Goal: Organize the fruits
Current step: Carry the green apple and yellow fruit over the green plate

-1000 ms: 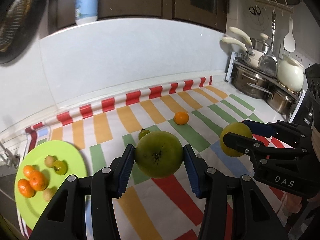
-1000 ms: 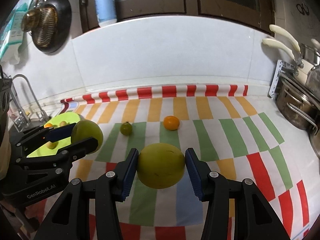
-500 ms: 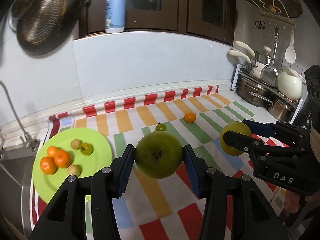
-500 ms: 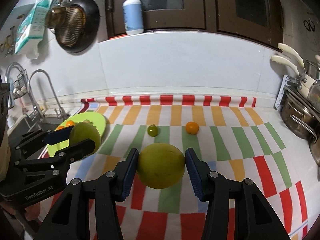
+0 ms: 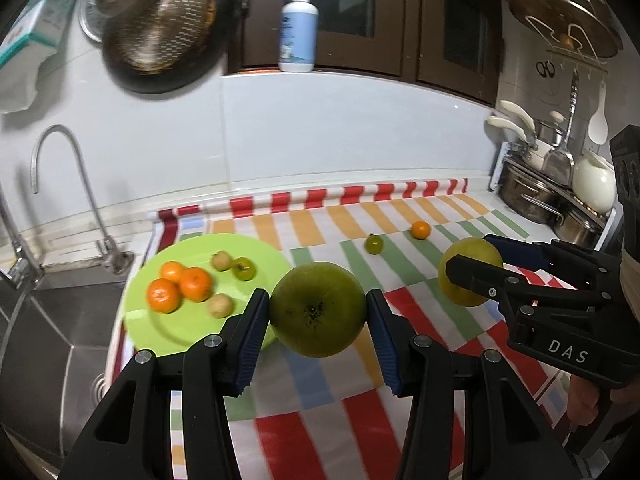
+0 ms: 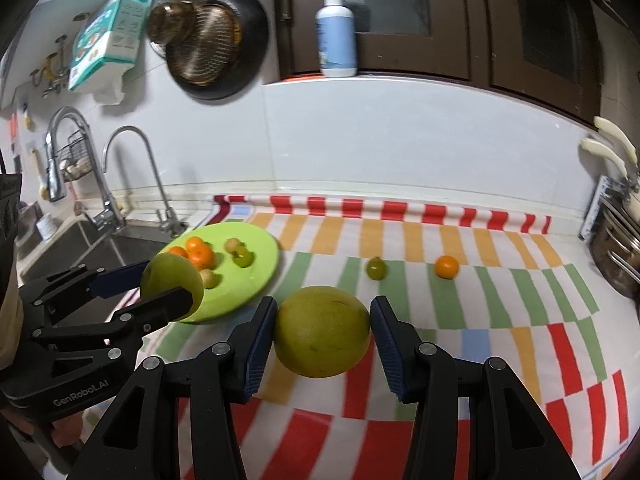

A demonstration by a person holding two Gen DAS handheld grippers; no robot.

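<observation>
My left gripper (image 5: 318, 312) is shut on a big green fruit (image 5: 318, 308), held above the striped cloth just right of the lime-green plate (image 5: 192, 332). My right gripper (image 6: 323, 334) is shut on a yellow-green fruit (image 6: 322, 332), also off the counter. Each gripper shows in the other's view: the right one (image 5: 476, 276) with its fruit (image 5: 470, 256), the left one (image 6: 168, 284) with its fruit (image 6: 170, 278) in front of the plate (image 6: 260, 256). The plate holds oranges (image 5: 180, 286), a small green fruit (image 5: 244, 269) and small pale fruits. A small green fruit (image 6: 376, 268) and an orange (image 6: 446, 266) lie on the cloth.
A steel sink (image 5: 44, 344) with taps (image 6: 136, 176) lies left of the plate. Pots (image 5: 532, 196) and utensils stand at the right end of the counter. A pan (image 6: 212, 52) hangs on the wall, and a soap bottle (image 6: 336, 32) stands on the ledge.
Both grippers have pulled back, risen and swung left with their fruits still gripped. The plate, sink and taps have come further into view.
</observation>
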